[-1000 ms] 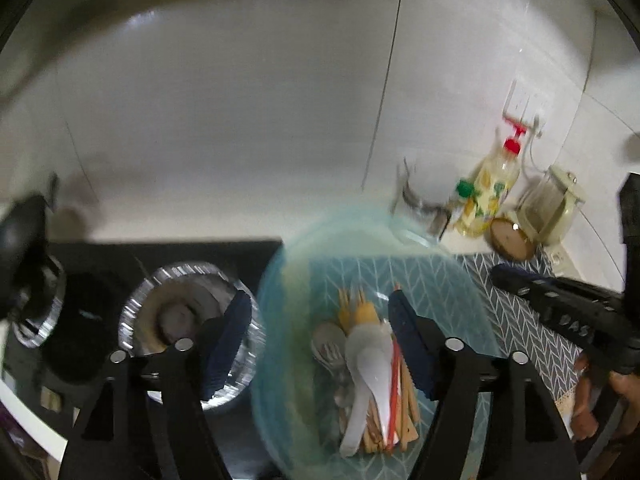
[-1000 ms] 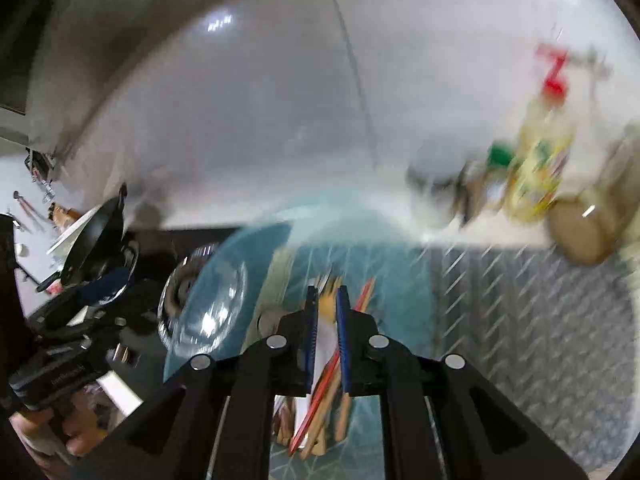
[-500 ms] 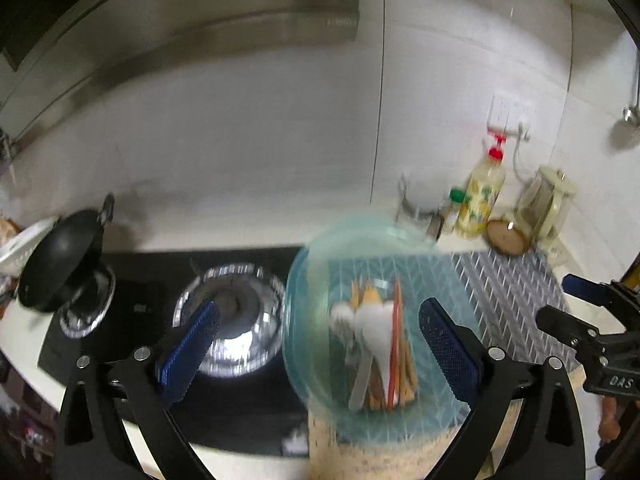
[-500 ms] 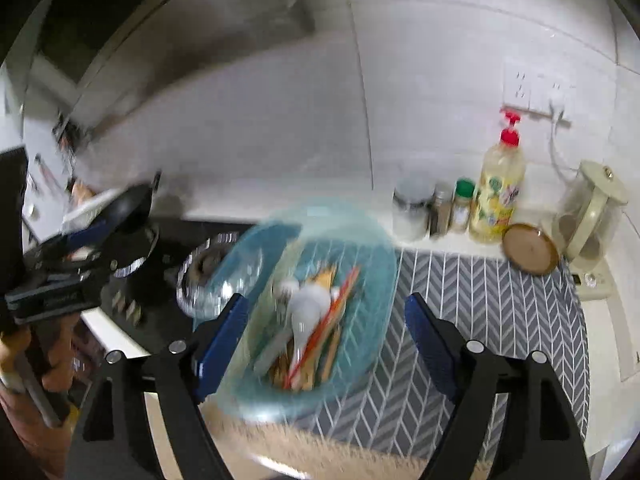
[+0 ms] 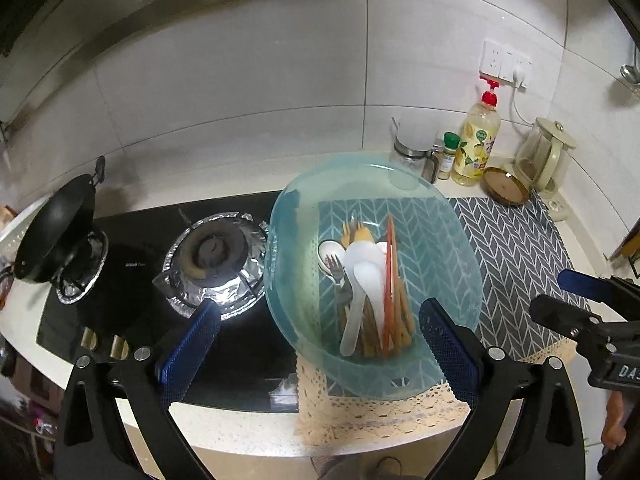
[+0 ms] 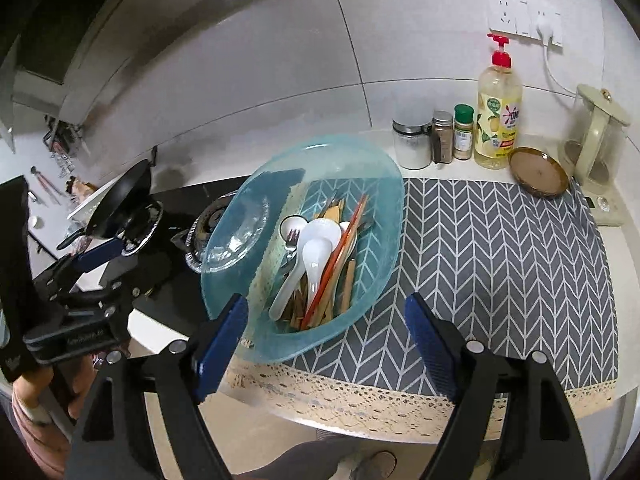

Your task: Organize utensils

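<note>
A see-through teal basin (image 5: 440,240) sits at the left end of a grey herringbone mat (image 5: 520,256), partly over the hob. In it lies a pile of utensils: white spoons (image 5: 362,276), a metal fork (image 5: 336,270), wooden chopsticks (image 5: 402,320) and an orange pair (image 5: 389,276). My left gripper (image 5: 318,316) hangs open above the basin's near side, pads wide apart, nothing between them. My right gripper (image 6: 326,304) is open too, in front of the basin (image 6: 372,184), and touches none of the utensils (image 6: 316,256).
A black hob with a foil-lined burner (image 5: 216,256) and a black pan (image 5: 56,232) lies to the left. Against the tiled wall stand jars (image 6: 412,144), a soap bottle (image 6: 498,108), a kettle (image 6: 596,140) and a brown saucer (image 6: 538,172). The counter edge runs near.
Both grippers have drawn back from the basin. The right one, shut over the utensils a second ago, now stands wide open; the left has opened wider.
</note>
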Action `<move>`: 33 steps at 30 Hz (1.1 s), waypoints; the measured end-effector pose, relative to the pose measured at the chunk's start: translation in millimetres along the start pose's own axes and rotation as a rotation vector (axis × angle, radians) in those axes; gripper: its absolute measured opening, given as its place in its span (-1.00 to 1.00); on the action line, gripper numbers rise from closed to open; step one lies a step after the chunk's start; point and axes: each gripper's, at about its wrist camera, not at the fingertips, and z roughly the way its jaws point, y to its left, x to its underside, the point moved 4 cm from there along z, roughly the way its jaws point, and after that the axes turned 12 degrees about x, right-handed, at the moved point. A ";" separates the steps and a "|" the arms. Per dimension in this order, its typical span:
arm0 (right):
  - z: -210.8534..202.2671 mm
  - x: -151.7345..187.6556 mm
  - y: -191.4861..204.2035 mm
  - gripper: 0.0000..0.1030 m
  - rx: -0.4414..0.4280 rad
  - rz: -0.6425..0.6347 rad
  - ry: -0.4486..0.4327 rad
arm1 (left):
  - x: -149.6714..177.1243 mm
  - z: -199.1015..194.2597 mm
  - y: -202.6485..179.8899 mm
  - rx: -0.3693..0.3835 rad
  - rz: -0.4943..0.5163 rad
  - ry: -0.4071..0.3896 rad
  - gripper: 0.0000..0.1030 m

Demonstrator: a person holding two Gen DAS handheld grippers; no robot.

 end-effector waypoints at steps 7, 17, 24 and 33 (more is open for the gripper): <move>12.2 -6.2 15.1 0.52 0.011 0.003 0.013 | -10.2 15.0 8.3 0.048 0.011 0.026 0.93; 27.8 -4.5 15.3 0.52 0.064 0.017 0.057 | -13.5 36.5 10.6 0.084 0.004 0.073 0.93; 36.7 0.5 14.7 0.52 0.085 0.027 0.090 | -13.1 39.8 9.4 0.096 0.005 0.085 0.93; 38.5 1.2 12.0 0.52 0.096 0.034 0.094 | -12.6 42.8 10.2 0.095 -0.002 0.094 0.93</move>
